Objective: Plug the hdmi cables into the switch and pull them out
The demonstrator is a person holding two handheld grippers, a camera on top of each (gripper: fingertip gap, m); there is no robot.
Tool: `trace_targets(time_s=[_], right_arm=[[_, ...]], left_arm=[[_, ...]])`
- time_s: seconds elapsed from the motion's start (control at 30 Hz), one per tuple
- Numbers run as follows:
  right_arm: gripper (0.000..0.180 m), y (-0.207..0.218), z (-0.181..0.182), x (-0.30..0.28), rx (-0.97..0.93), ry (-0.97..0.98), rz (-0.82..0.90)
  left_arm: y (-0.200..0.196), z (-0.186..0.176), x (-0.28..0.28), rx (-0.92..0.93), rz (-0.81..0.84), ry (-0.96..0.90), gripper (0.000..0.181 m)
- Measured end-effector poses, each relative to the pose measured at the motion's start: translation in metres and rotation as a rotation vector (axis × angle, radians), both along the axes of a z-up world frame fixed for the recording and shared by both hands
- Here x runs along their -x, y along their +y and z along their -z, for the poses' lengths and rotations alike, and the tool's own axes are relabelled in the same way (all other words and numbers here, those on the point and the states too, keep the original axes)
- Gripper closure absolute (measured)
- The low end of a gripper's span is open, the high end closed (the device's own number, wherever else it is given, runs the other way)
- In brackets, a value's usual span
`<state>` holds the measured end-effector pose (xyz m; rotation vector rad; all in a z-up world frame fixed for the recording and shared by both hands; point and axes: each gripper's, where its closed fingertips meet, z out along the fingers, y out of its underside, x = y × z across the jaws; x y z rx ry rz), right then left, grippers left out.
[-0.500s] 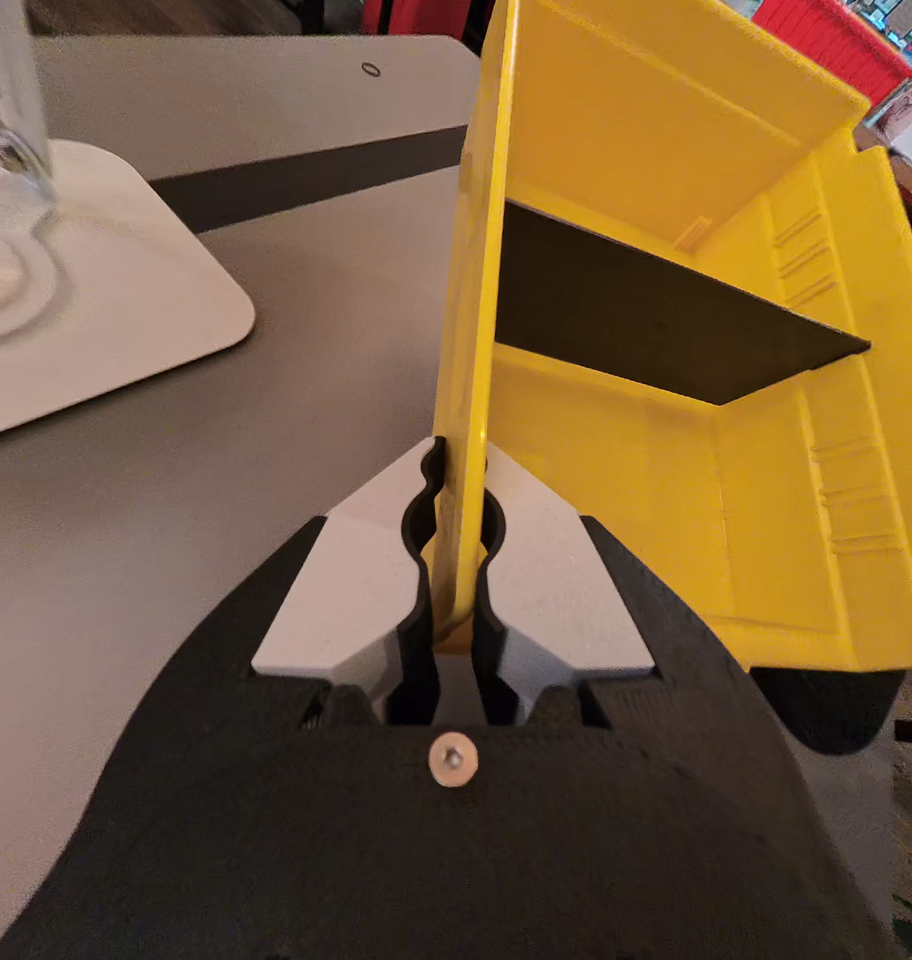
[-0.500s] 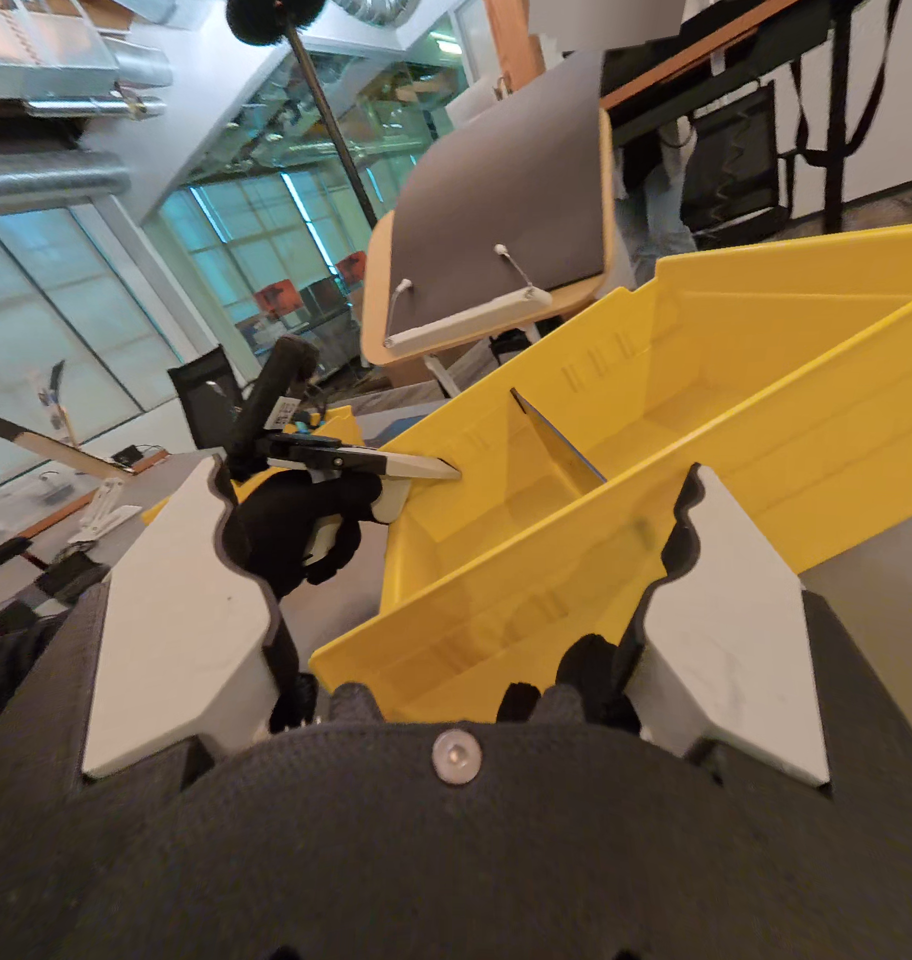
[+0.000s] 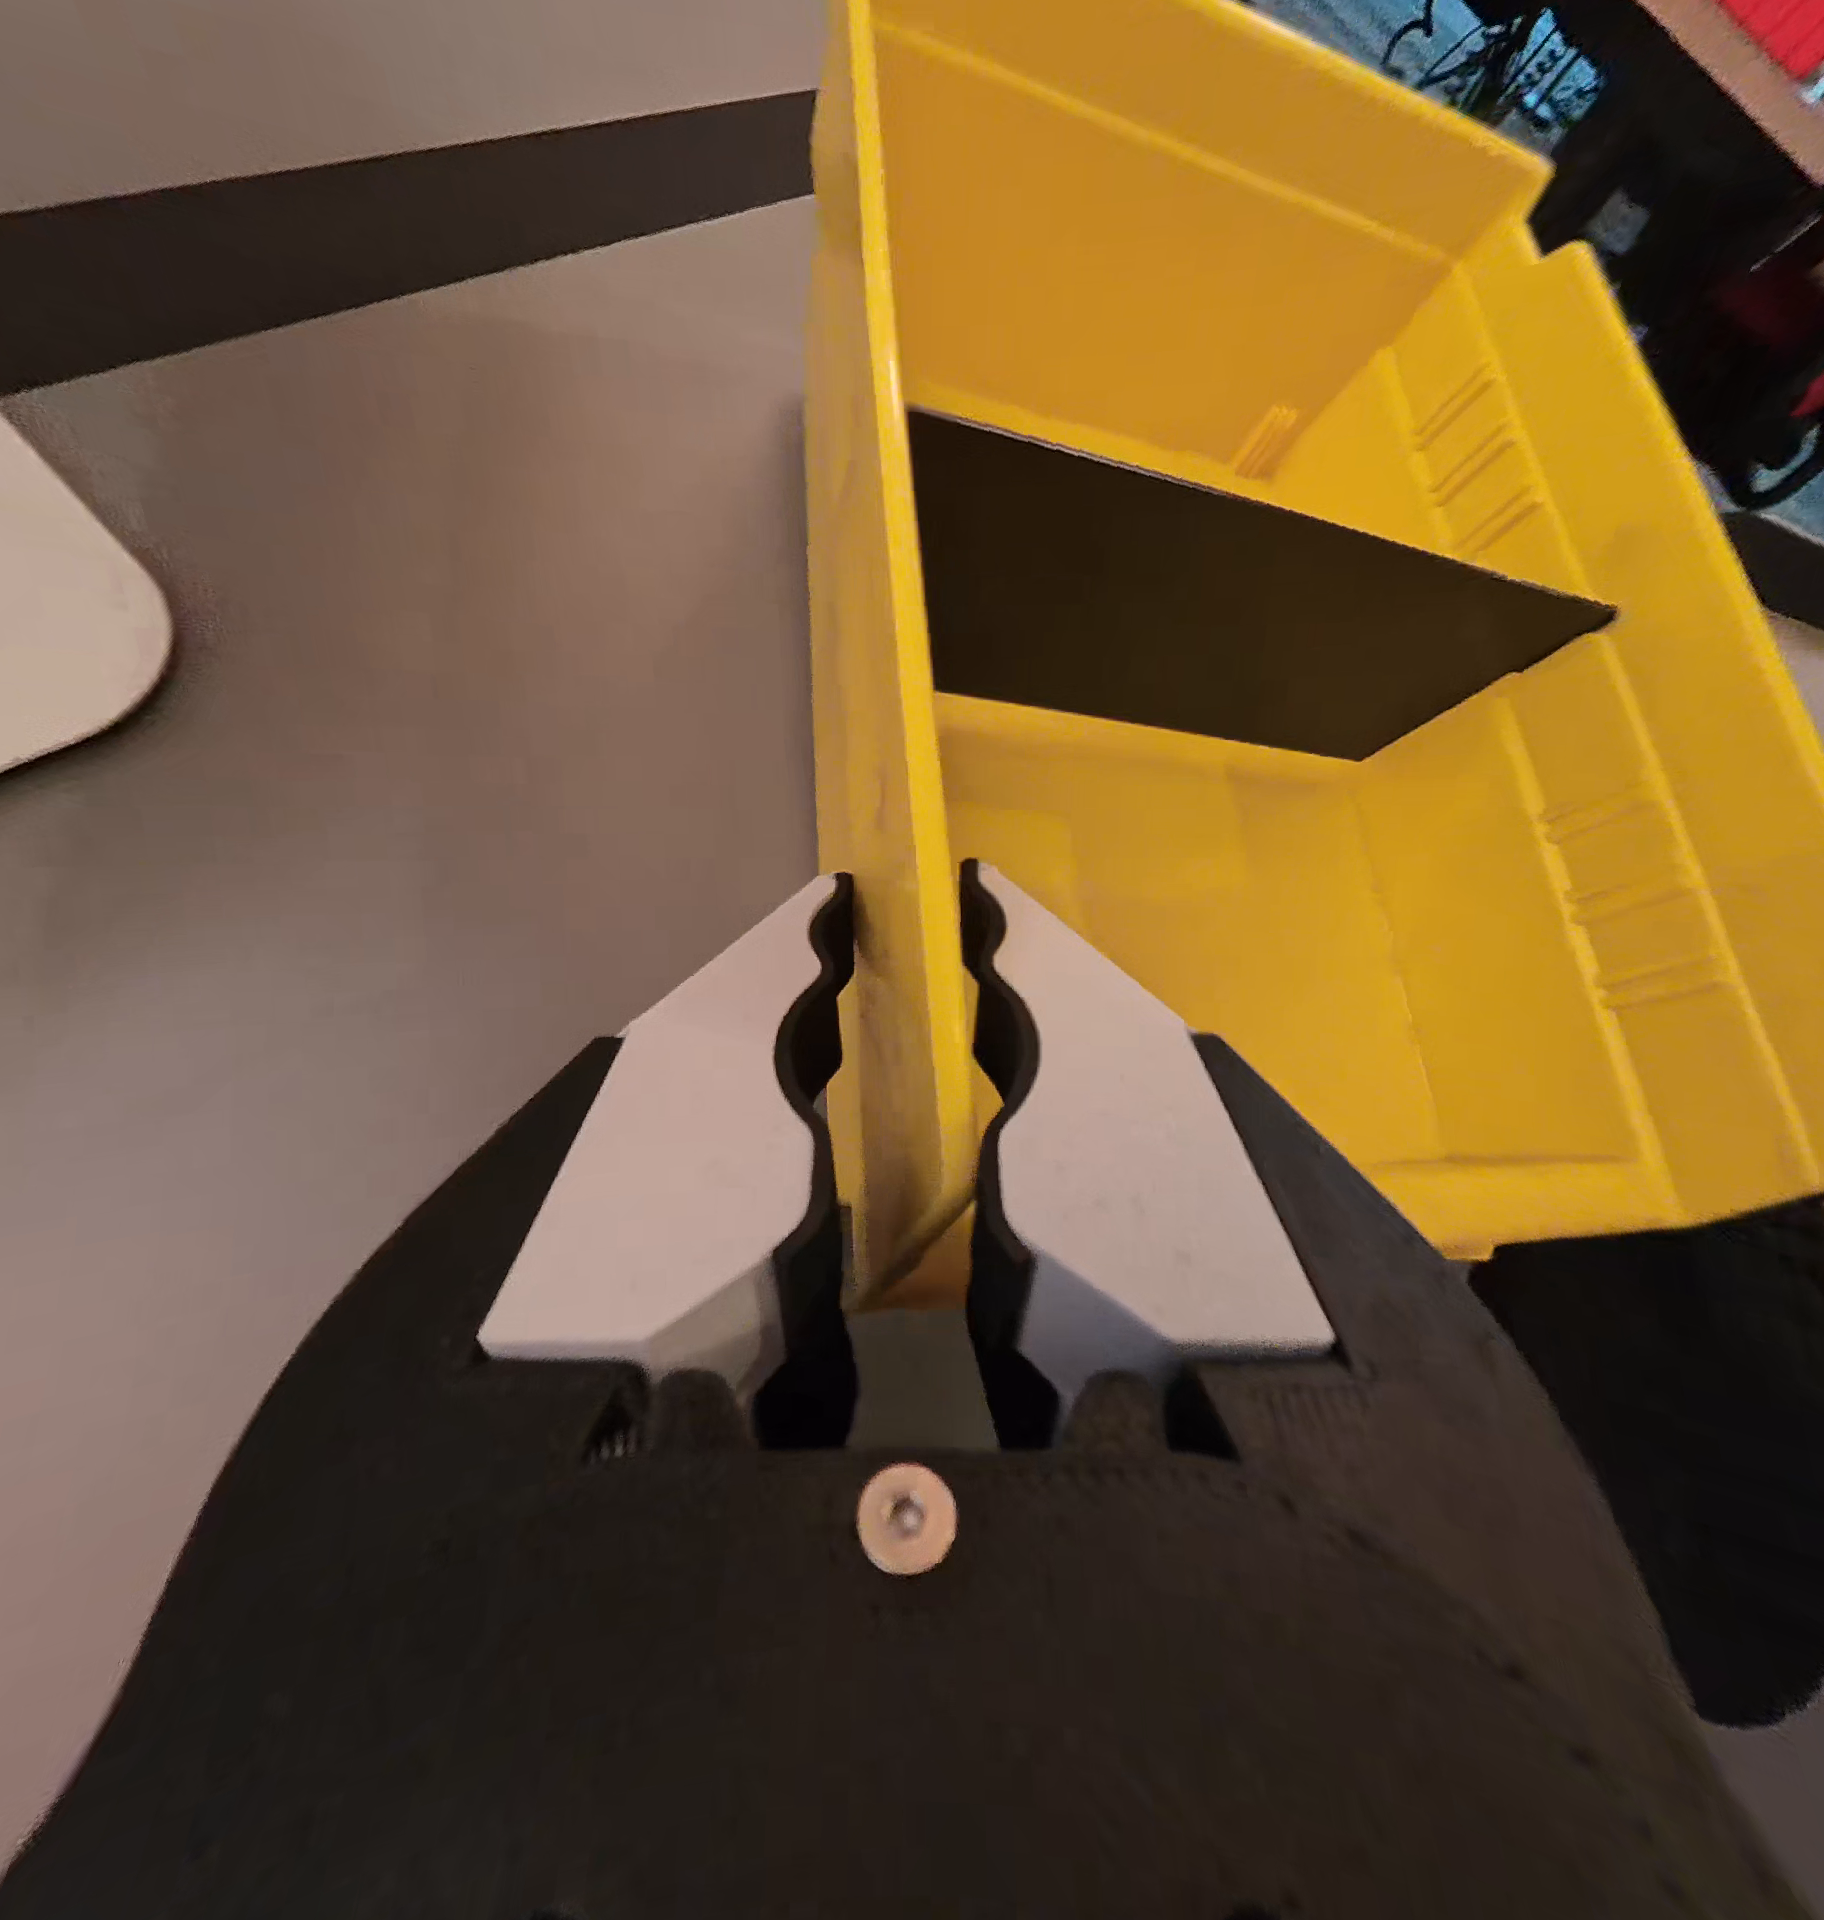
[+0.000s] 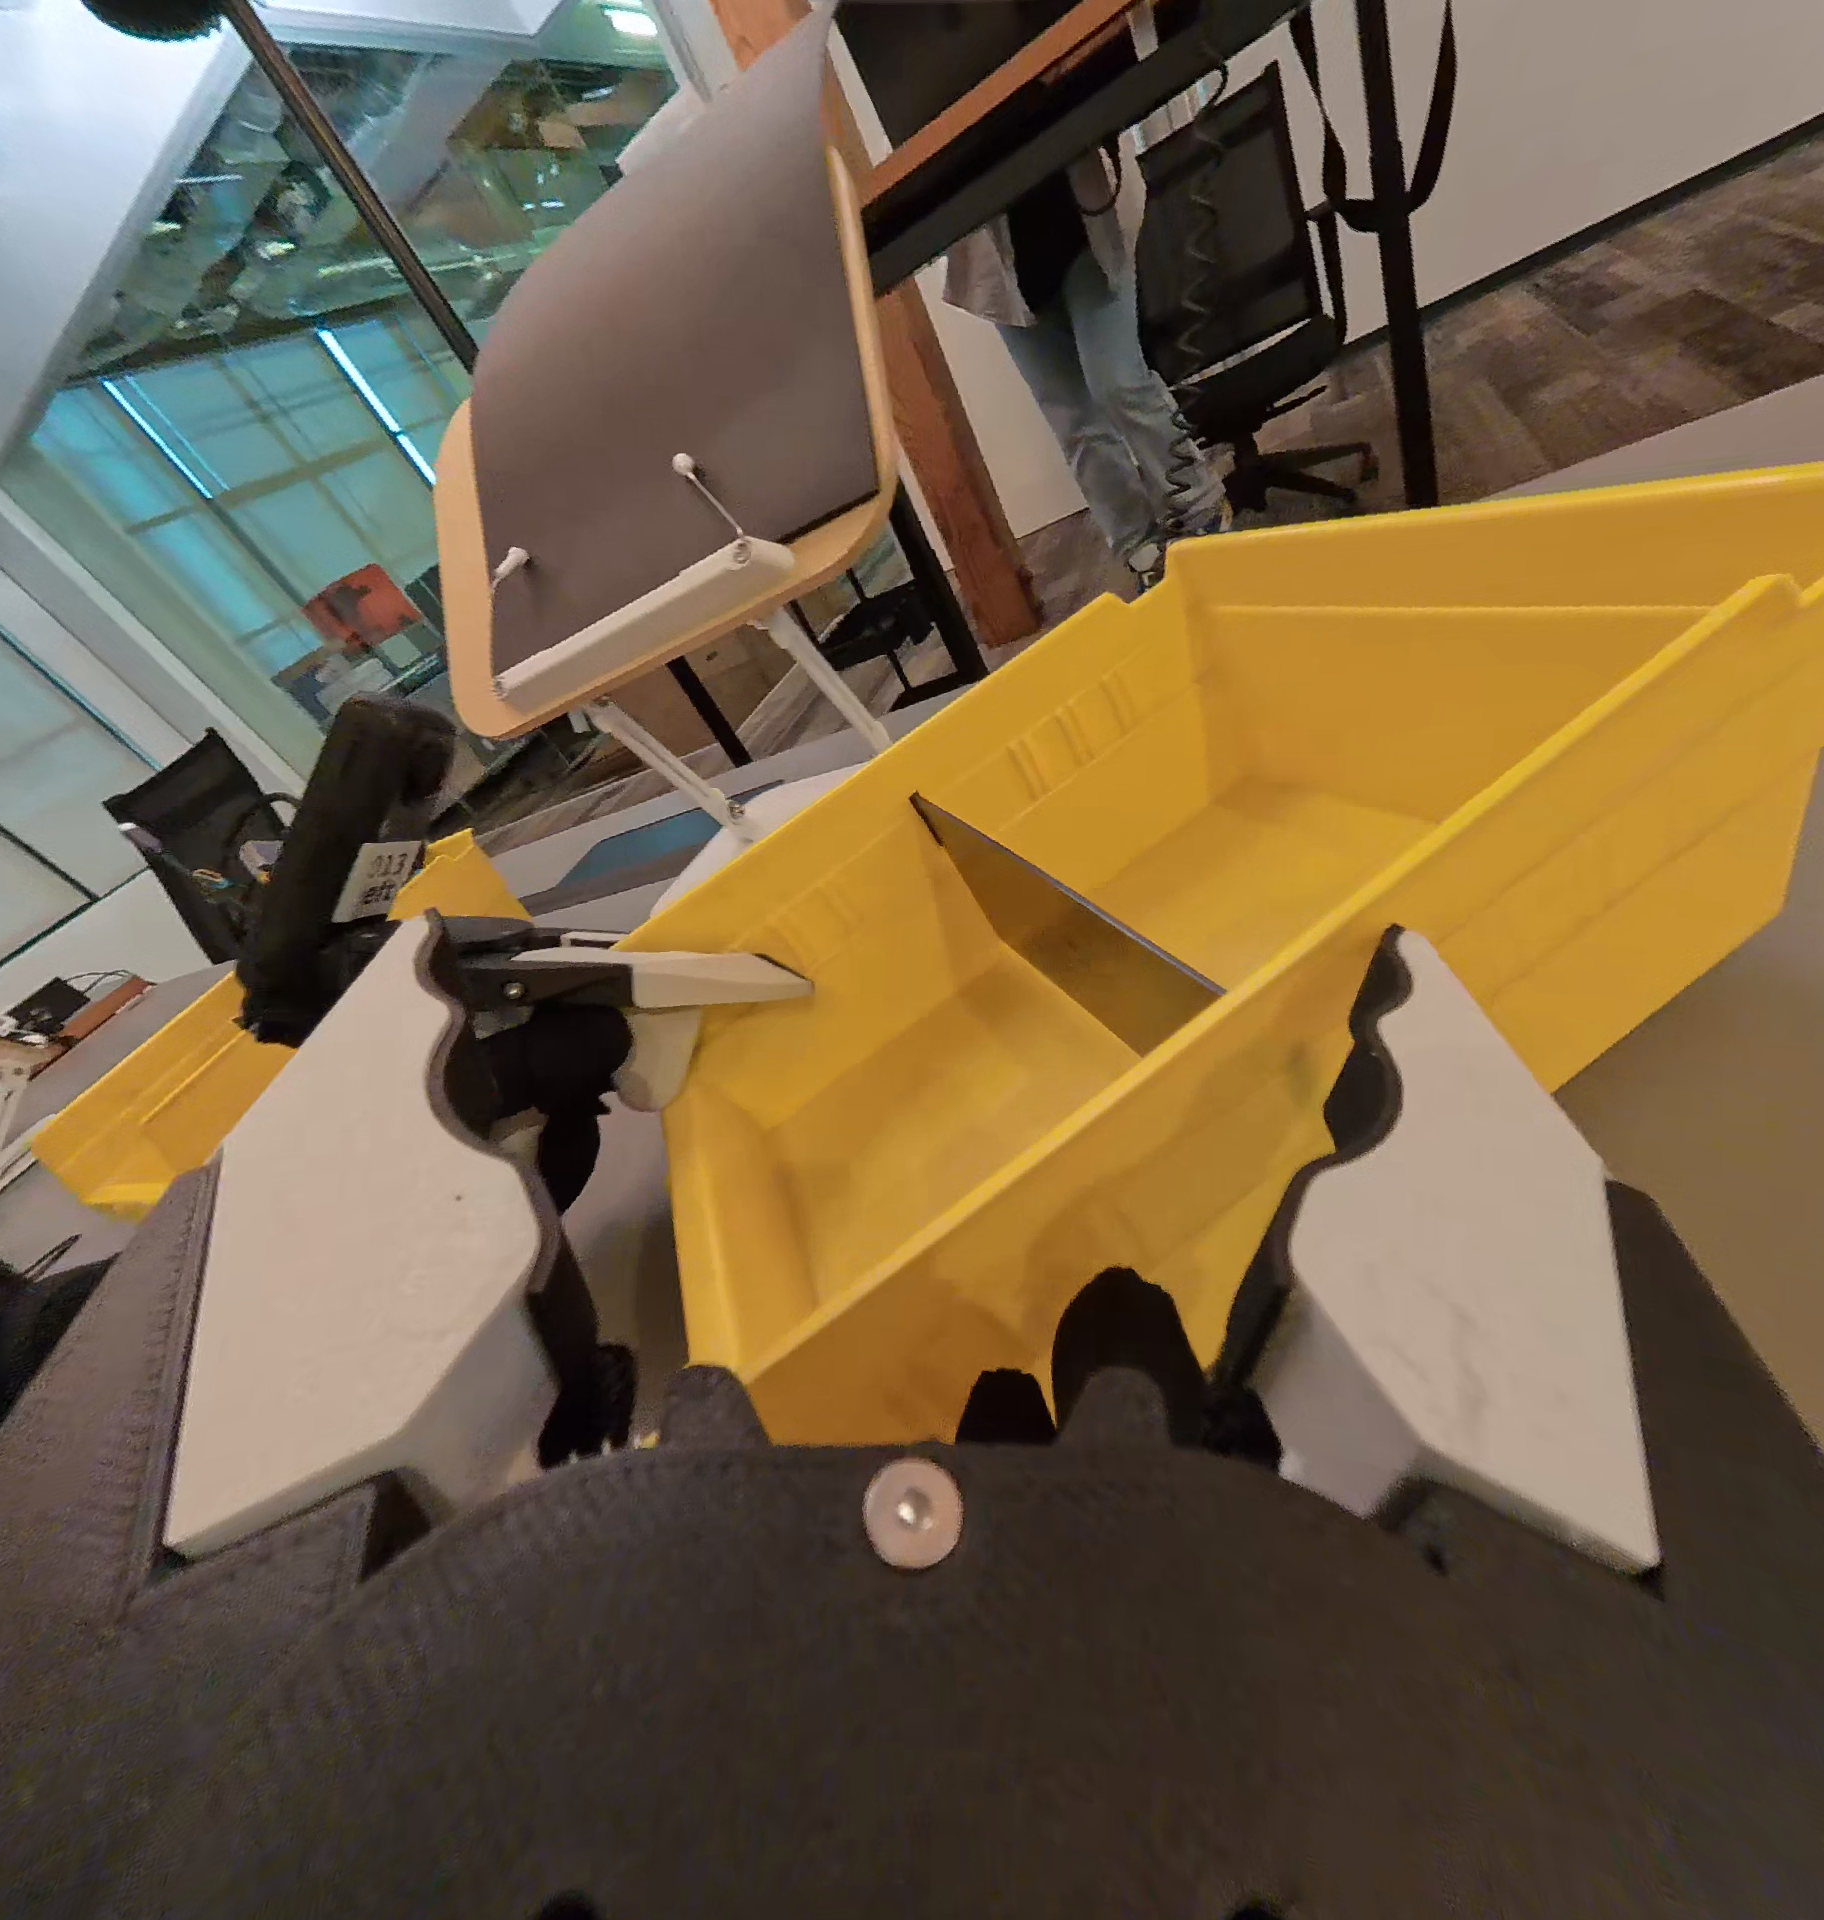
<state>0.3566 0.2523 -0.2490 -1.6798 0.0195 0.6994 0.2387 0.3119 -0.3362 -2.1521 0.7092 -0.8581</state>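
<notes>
1. While the left tongs (image 3: 906, 883) sit at lower centre of the left wrist view, they are clenched on the side wall of a yellow bin (image 3: 1510, 914), a finger (image 3: 679, 1122) on each face of the wall.
2. Yellow bin: tilted, lower edge raised off the grey table (image 3: 368, 727); black divider (image 3: 1178, 592) splits it into two compartments, both bare.
3. Right tongs (image 4: 887, 1039): released, fingers wide apart, straddling the near corner of the bin at centre frame without touching it.
4. White base plate (image 3: 35, 582) at left edge of the left view.
5. Second yellow bin (image 4: 160, 1101) at mid-left of the right view.
6. HDMI cables, switch: not visible in either view.
</notes>
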Motion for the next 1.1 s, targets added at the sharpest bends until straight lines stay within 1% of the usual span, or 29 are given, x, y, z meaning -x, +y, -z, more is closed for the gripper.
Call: trace_targets(time_s=[0.17,0.23,0.37,0.43,0.53,0.57,0.67,0.73,0.83,0.93,1.0,1.1], right_arm=[[0.021,0.015,0.014,-0.015,0.051,-0.064,0.008],[0.020,0.022,0.017,-0.024,0.067,-0.103,0.009],[0.023,0.045,0.021,-0.052,0.119,-0.191,0.010],[0.030,0.058,0.023,-0.073,0.148,-0.240,0.012],[0.047,0.078,0.024,-0.103,0.177,-0.278,-0.005],[0.050,0.084,0.025,-0.111,0.192,-0.292,-0.016],[0.055,0.105,0.031,-0.128,0.233,-0.320,-0.082],[0.057,0.121,0.032,-0.141,0.229,-0.310,-0.106],[0.064,0.145,0.033,-0.155,0.224,-0.311,-0.143],[0.066,0.167,0.036,-0.163,0.225,-0.323,-0.173],[0.070,0.180,0.036,-0.165,0.216,-0.325,-0.188],[0.075,0.192,0.039,-0.165,0.214,-0.354,-0.216]], left_arm=[[-0.005,-0.002,-0.014,-0.002,0.018,-0.017,0.153],[-0.007,-0.003,-0.024,0.025,0.014,-0.048,0.148],[-0.019,-0.010,-0.056,0.057,0.022,-0.121,0.122],[-0.025,-0.012,-0.075,0.087,0.046,-0.151,0.116],[-0.027,-0.017,-0.098,0.150,0.055,-0.235,0.109],[-0.027,-0.019,-0.105,0.170,0.058,-0.263,0.107],[-0.021,-0.022,-0.121,0.219,0.033,-0.333,0.104],[-0.017,-0.024,-0.132,0.231,0.023,-0.364,0.102],[-0.008,-0.026,-0.145,0.266,-0.003,-0.423,0.102],[0.010,-0.027,-0.155,0.261,-0.026,-0.441,0.101],[0.026,-0.028,-0.157,0.292,-0.050,-0.477,0.102],[0.034,-0.029,-0.161,0.290,-0.048,-0.481,0.097]])
